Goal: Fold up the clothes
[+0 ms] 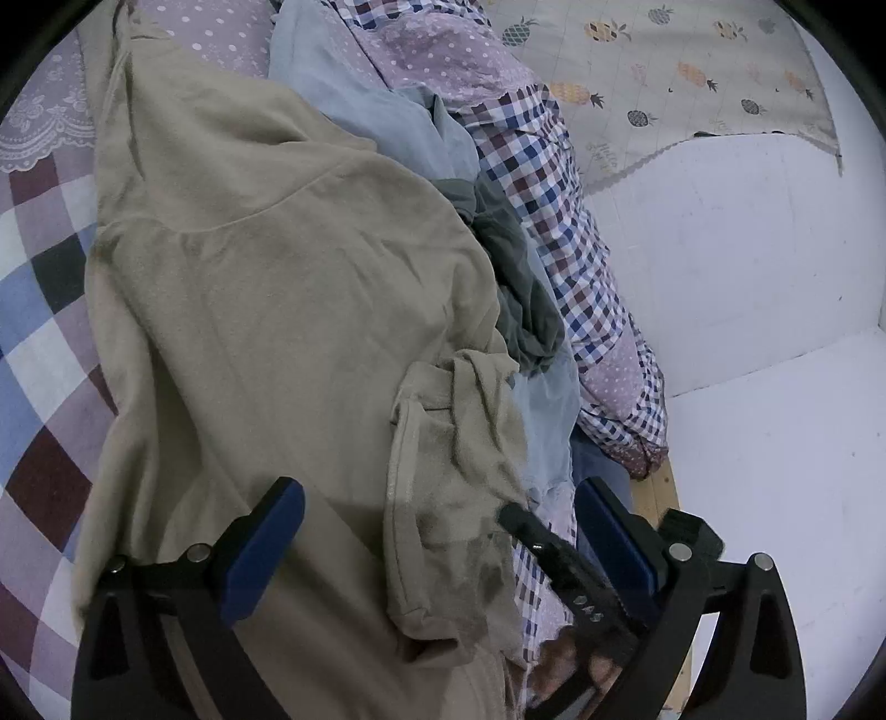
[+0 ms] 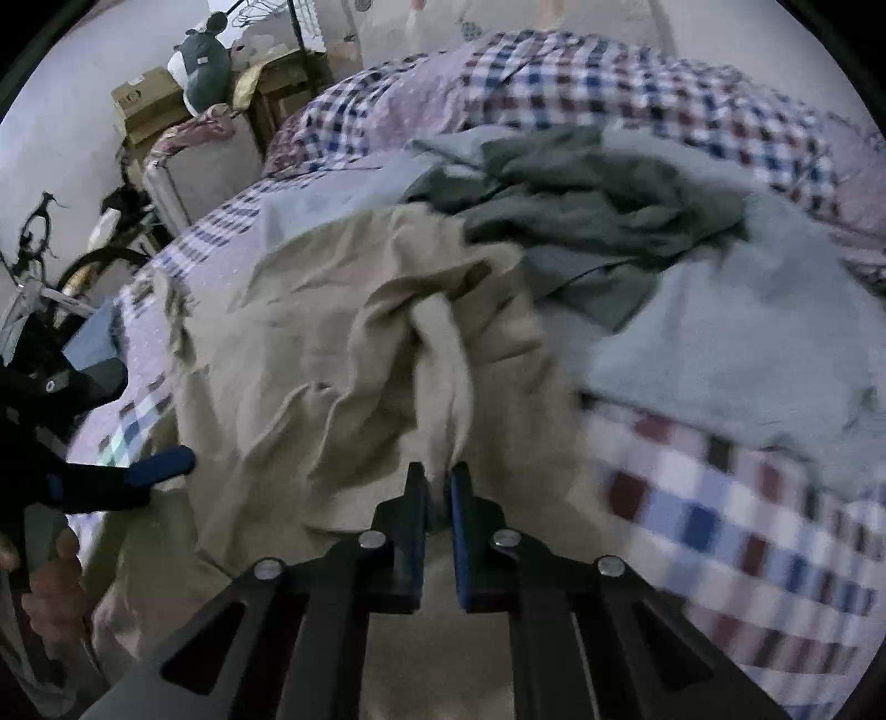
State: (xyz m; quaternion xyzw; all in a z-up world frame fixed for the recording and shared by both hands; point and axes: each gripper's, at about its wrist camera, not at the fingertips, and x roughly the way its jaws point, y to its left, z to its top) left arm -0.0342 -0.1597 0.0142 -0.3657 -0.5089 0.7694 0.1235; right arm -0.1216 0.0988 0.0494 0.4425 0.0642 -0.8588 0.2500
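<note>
Left tongs (image 1: 440, 545) – spread wide, nothing between the blue pads, hovering low over the beige garment (image 1: 266, 310). Garment lay on the checked bed cover (image 1: 39, 310), mostly opened out at the left, bunched and twisted at its right edge (image 1: 459, 421). Further right: pale blue garment (image 1: 387, 116), dark grey-green garment (image 1: 520, 288), both crumpled in a heap against the rolled checked quilt (image 1: 559, 183). Beyond that, white wall (image 1: 747, 238) and pineapple-print cloth (image 1: 664, 50).

Right tongs (image 2: 440, 487) – nearly closed, pinching a ridge of the beige cloth (image 2: 443, 354) and drawing it up into a fold.

Progress, judged: early. No neat fold visible on any piece; beige one only being straightened – the two others untouched in the heap.

Left view only: the garment's flat spread, its seam line, the wall side of the bed. Right view only: the pinch itself, the open left tongs from the side (image 2: 160, 465), a hand (image 2: 50, 581) on a handle, plus room clutter at far left – bicycle (image 2: 50, 266), cardboard box (image 2: 144, 105), plush toy (image 2: 202, 55). Right view motion-blurred at its right edge.
</note>
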